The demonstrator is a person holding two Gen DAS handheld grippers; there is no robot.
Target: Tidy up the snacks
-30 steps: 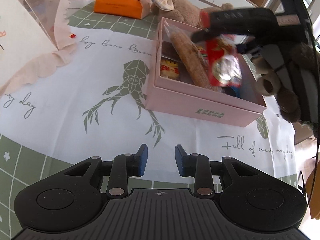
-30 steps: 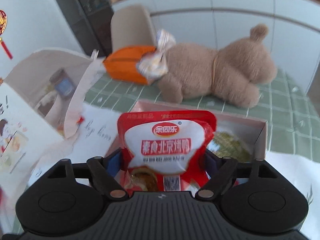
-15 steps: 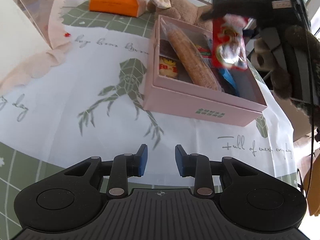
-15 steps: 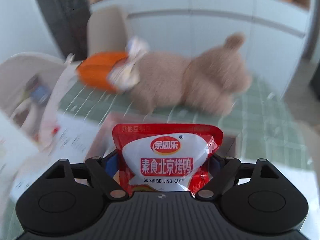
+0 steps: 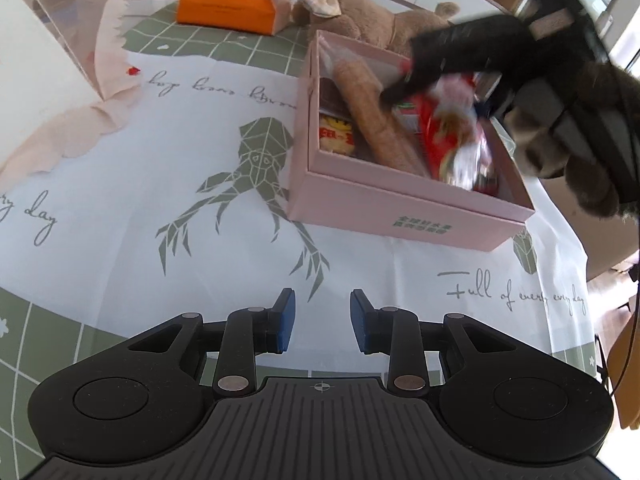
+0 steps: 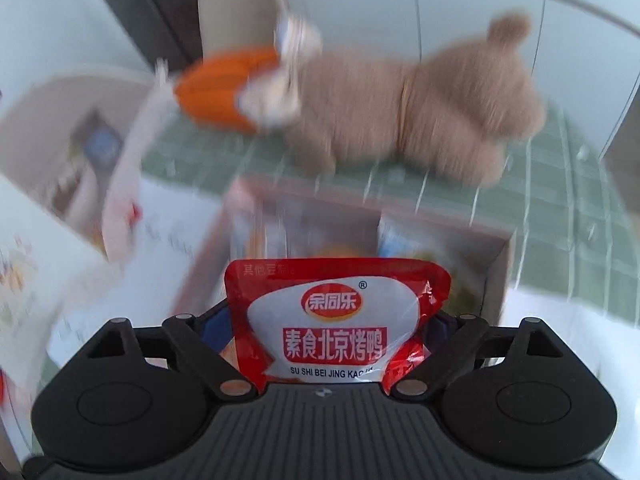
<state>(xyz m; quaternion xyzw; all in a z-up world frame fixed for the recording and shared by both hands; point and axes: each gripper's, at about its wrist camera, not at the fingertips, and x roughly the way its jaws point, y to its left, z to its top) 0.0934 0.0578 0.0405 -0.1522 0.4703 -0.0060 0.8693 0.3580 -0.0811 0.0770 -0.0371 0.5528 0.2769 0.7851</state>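
two grippers show: the right gripper (image 6: 334, 332) has just been opening its jaws, red snack pouch (image 6: 332, 328) between them, over the pink box (image 5: 404, 208) (whether the pads grip it, i cannot tell). left gripper (image 5: 322, 322), in front of the box, is slightly parted, empty.

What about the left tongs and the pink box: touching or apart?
Apart. The left wrist view shows bare tablecloth between the left tongs and the pink box.

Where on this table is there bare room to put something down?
The white printed cloth is bare between the pink cardboard box and the left tool. The box is crowded with snacks, and the tan plush bear borders its far side.
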